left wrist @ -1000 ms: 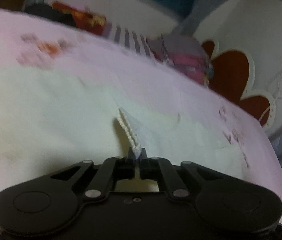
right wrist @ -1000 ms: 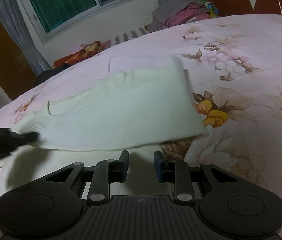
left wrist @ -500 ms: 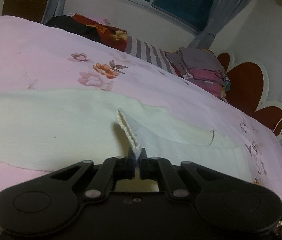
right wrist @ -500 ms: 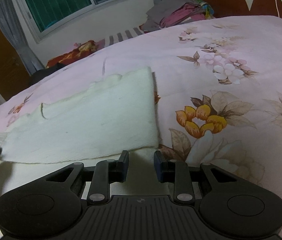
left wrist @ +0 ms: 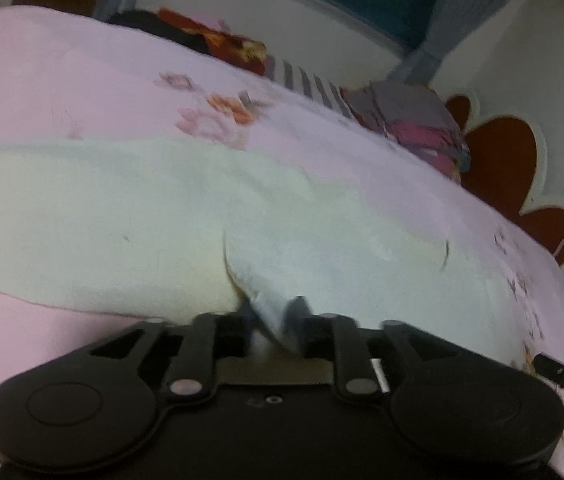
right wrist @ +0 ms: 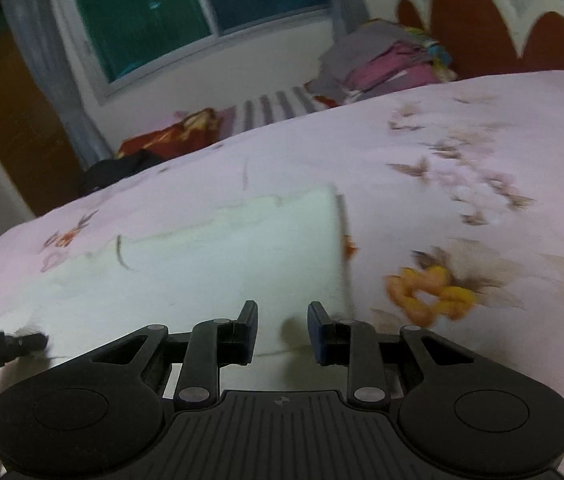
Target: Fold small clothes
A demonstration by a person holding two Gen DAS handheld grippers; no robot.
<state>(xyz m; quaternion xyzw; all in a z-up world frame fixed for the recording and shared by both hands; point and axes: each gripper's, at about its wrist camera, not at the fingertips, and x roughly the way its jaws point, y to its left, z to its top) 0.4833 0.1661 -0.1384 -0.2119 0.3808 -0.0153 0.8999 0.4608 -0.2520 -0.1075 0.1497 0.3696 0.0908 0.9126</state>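
A cream knitted garment [left wrist: 122,216] lies folded on the pink floral bedspread [left wrist: 62,92]. It also shows in the right wrist view [right wrist: 210,256]. My left gripper [left wrist: 272,316] has its jaws parted, with a fold of the garment's edge lying loosely between them. In the right wrist view the left gripper's tip [right wrist: 22,342] sits at the garment's left end. My right gripper [right wrist: 282,326] is open and empty, just above the garment's near right corner.
A pile of folded clothes [right wrist: 386,64] sits at the far side of the bed by the red and white headboard [right wrist: 490,24]. Striped and red fabrics [right wrist: 202,124] lie along the far edge under the window [right wrist: 186,8].
My left gripper was shut on the garment's edge and has now opened. The folded-over layer has settled flat. The right gripper stayed open and tilted up slightly.
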